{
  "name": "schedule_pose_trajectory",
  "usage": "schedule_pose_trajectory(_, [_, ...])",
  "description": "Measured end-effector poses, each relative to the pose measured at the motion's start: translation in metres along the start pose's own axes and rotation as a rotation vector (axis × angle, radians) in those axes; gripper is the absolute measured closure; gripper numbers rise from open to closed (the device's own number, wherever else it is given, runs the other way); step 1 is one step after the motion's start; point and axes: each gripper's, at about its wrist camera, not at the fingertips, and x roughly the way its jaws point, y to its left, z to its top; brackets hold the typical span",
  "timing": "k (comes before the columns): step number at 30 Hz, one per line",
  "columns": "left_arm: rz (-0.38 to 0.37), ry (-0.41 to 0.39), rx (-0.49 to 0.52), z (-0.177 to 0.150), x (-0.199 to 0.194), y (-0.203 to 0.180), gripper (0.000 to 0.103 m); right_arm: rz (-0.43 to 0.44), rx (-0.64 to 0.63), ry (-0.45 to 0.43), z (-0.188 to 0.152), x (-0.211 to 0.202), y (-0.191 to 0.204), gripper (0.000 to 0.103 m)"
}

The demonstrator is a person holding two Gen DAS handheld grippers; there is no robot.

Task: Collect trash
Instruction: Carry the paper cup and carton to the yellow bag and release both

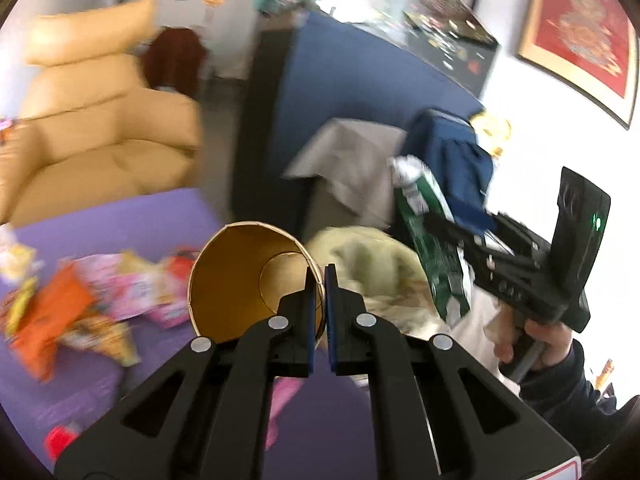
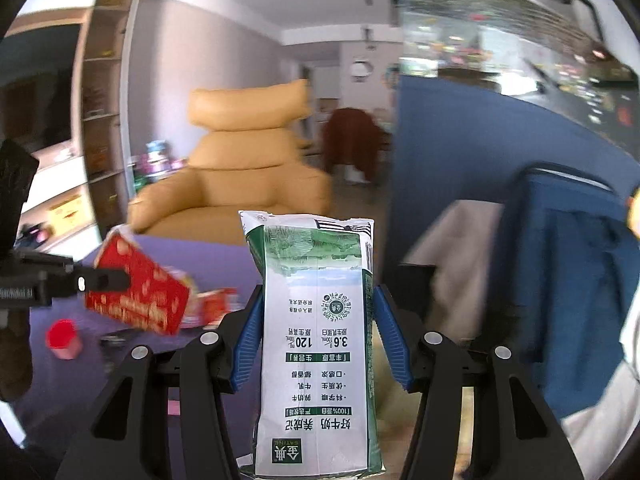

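Note:
My left gripper (image 1: 320, 280) is shut on the rim of a paper cup (image 1: 240, 276), which is gold inside and tipped on its side. In the right wrist view the same cup (image 2: 136, 296) is red with a pattern and hangs from the left gripper (image 2: 105, 280) above the purple surface. My right gripper (image 2: 318, 296) has its blue pads (image 2: 248, 336) pressed on both sides of a green and white milk carton (image 2: 316, 340). The left wrist view shows that carton (image 1: 432, 256) tilted in the right gripper (image 1: 444, 228), with a hand (image 1: 548, 340) on its handle.
Crumpled snack wrappers (image 1: 60, 312) lie scattered on the purple surface (image 1: 120, 220), with a small red-capped container (image 2: 62, 338) nearby. A cream bag or cloth (image 1: 372, 264) sits below the carton. Beyond stand a yellow armchair (image 2: 240, 168), a blue partition (image 1: 360, 80) and a grey-covered box (image 1: 352, 160).

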Motion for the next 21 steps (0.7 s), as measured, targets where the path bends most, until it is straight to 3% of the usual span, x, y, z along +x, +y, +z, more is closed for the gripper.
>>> schedule_pose_trajectory(7, [-0.188, 0.134, 0.039, 0.016, 0.103, -0.045, 0.099, -0.140, 0.065, 0.002, -0.011, 0.001, -0.071, 0.052])
schedule_pose_trajectory(8, [-0.206, 0.152, 0.041, 0.017, 0.116, -0.050, 0.094, -0.150, 0.072, 0.001, -0.012, 0.003, -0.076, 0.052])
schedule_pose_trajectory(10, [-0.227, 0.188, 0.029, 0.019, 0.138, -0.051, 0.068, -0.160, 0.089, 0.000, -0.015, 0.008, -0.083, 0.052])
schedule_pose_trajectory(11, [-0.228, 0.195, 0.012, 0.019, 0.145, -0.049, 0.061, -0.163, 0.097, -0.001, -0.016, 0.009, -0.084, 0.052])
schedule_pose_trajectory(15, [-0.196, 0.210, -0.059, 0.019, 0.153, -0.033, 0.059, -0.150, 0.106, 0.002, -0.022, 0.028, -0.078, 0.052])
schedule_pose_trajectory(21, [-0.070, 0.168, -0.072, 0.001, 0.114, -0.005, 0.057, -0.157, 0.083, -0.016, -0.035, 0.055, -0.063, 0.052])
